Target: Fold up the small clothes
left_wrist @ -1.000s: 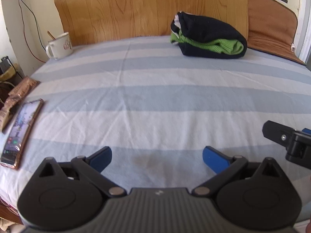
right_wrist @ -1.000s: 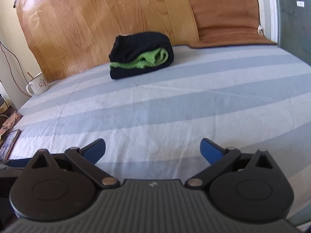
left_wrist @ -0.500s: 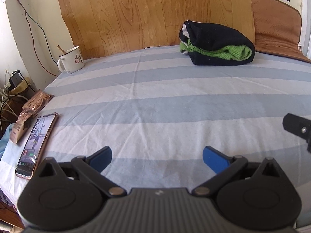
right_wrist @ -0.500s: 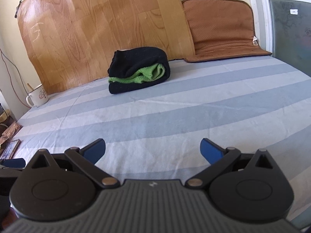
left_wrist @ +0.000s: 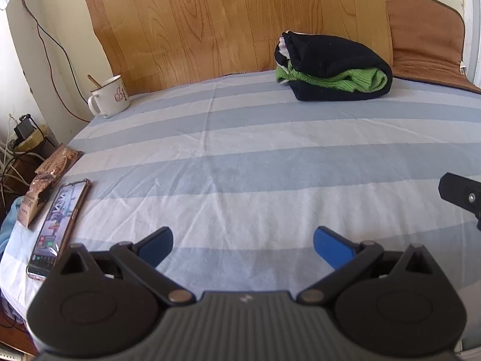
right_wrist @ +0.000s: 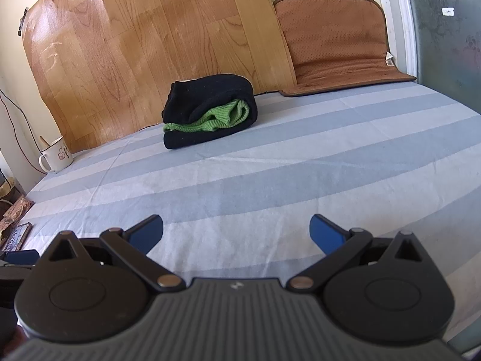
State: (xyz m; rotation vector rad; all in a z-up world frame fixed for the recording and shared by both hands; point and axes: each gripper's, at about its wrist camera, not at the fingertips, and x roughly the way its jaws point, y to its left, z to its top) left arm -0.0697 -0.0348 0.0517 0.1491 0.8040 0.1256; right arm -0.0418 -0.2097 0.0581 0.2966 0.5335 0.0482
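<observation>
Black knit wrapped round a green layer makes up the folded bundle point(left_wrist: 333, 69), which lies at the far side of the bed point(left_wrist: 270, 162), close to the wood-grain panel point(left_wrist: 228, 21) leaning on the wall. Its long axis runs roughly across the bed, along the blue and white stripes of the sheet. In the left wrist view the rounded fold faces right toward the brown mat point(left_wrist: 427, 36), while the loose layered edges, with a bit of pale cloth showing, point left. The green ribbed edge faces forward, toward both cameras.

The left claw point(left_wrist: 243, 245) hovers low over the near part of the sheet, its blue-tipped fingers point(left_wrist: 156, 245) wide apart with nothing between them. The right claw point(right_wrist: 237, 233) is likewise spread wide and empty, over bare sheet. Both are well apart from the bundle. A black part of the right claw shows at the right edge of the left view.

A white mug point(left_wrist: 109, 96) with a stick in it stands at the bed's far left corner. Nearer, along the left edge, lie a snack packet point(left_wrist: 48, 177) and a phone point(left_wrist: 60, 225) with its screen lit, side by side, both running lengthwise toward the cameras.
</observation>
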